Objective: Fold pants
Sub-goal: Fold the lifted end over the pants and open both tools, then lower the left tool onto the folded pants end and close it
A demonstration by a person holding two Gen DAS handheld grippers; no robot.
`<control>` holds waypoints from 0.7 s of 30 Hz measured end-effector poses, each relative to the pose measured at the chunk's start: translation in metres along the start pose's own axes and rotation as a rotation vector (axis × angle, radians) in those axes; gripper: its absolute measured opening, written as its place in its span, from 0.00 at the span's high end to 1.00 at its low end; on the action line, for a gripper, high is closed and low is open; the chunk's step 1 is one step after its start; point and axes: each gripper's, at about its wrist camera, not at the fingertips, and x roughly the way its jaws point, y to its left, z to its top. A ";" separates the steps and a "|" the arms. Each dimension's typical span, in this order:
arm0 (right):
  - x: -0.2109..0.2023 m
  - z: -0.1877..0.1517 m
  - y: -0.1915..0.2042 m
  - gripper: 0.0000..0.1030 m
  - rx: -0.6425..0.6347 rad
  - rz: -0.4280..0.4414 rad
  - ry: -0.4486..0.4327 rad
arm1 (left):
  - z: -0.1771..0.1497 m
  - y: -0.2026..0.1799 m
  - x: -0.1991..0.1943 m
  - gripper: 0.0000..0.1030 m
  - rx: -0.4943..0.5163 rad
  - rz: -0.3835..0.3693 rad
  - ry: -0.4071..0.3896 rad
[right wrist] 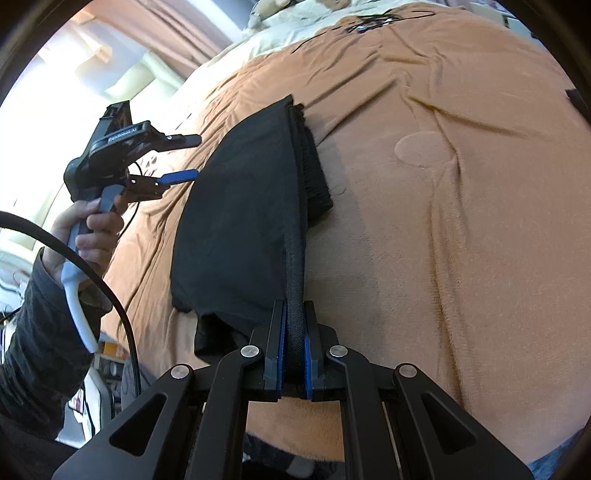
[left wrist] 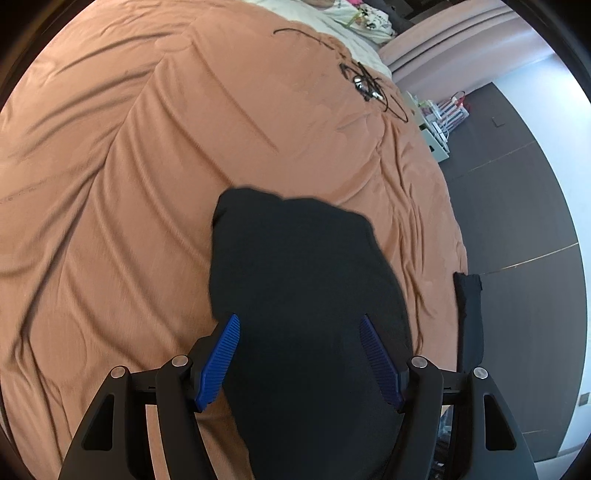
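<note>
Lying on the orange bedspread (right wrist: 461, 221), the black pants (right wrist: 243, 229) sit folded into a compact dark slab, roughly at the middle of the bed, their ribbed waistband edge (right wrist: 295, 280) running up the right side of the slab toward 12 o'clock in the right wrist view. Right tongs (right wrist: 294, 354) are clenched on that ribbed edge, blue pads pressed flat against the cloth from both sides, grip low at 6 o'clock of the slab. Left tongs (right wrist: 186, 157) are released, blue fingers spread apart with nothing between them, hanging just beside the pants' edge at about 9 o'clock of the slab; whether a tip brushes the fabric is not clear. A person's hand (right wrist: 94, 225) wraps the grey handle of that left tool, dark sleeve (right wrist: 40, 332) below it, and a black cable (right wrist: 125, 317) arcs past the wrist. From the left wrist view the left tongs (left wrist: 299, 350) are splayed wide over the pants (left wrist: 303, 295), pads clear of the cloth, which fills the lower centre; the picture is slightly blurred. A narrow black strip of fabric (left wrist: 469, 314) hangs at the bed's edge at 3 o'clock. Far off at 1 o'clock a tangle of black cord (left wrist: 364, 83) lies on the bedspread (left wrist: 147, 184), with pale bedding (left wrist: 332, 26) beyond it. Dark floor (left wrist: 517, 221) shows to the right of the bed.
</note>
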 end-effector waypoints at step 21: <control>0.026 0.075 0.006 0.37 -0.073 0.013 -0.003 | -0.066 0.026 -0.015 0.33 -0.090 -0.097 0.015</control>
